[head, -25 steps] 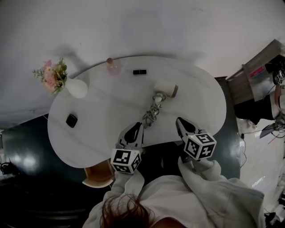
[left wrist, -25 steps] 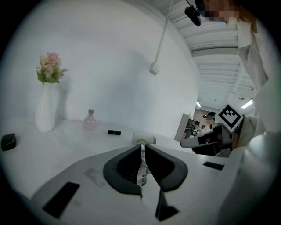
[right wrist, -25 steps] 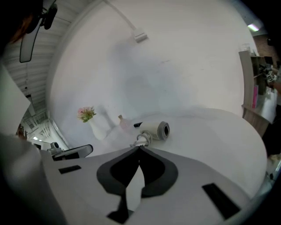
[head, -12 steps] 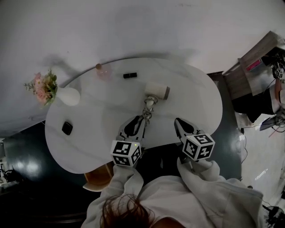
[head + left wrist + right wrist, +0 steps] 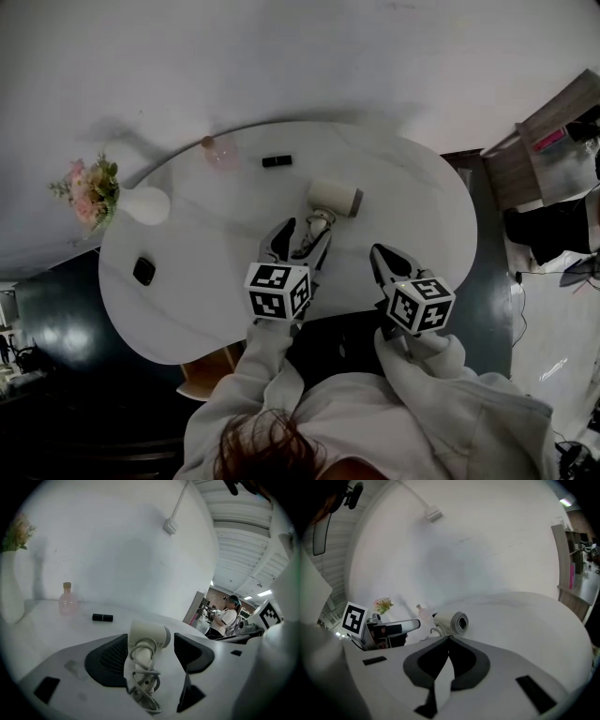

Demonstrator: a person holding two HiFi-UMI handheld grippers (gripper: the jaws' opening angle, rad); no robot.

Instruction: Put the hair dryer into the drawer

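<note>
Left gripper view: the left claw (image 5: 152,645) has just been opening, and its jaws now stand wide. The hair dryer (image 5: 146,638) handle and its wrapped cord (image 5: 140,686) lie loose between them on the white table (image 5: 65,623), with the barrel just past the tips. The right claw (image 5: 449,639), off to the left claw's right, is clenched on nothing.

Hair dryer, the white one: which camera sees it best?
The left gripper view. There the white hair dryer sits close up in the middle, with barrel, handle and coiled cord all clear. The head view shows it small, from above. The right gripper view shows mostly its barrel's round end.
</note>
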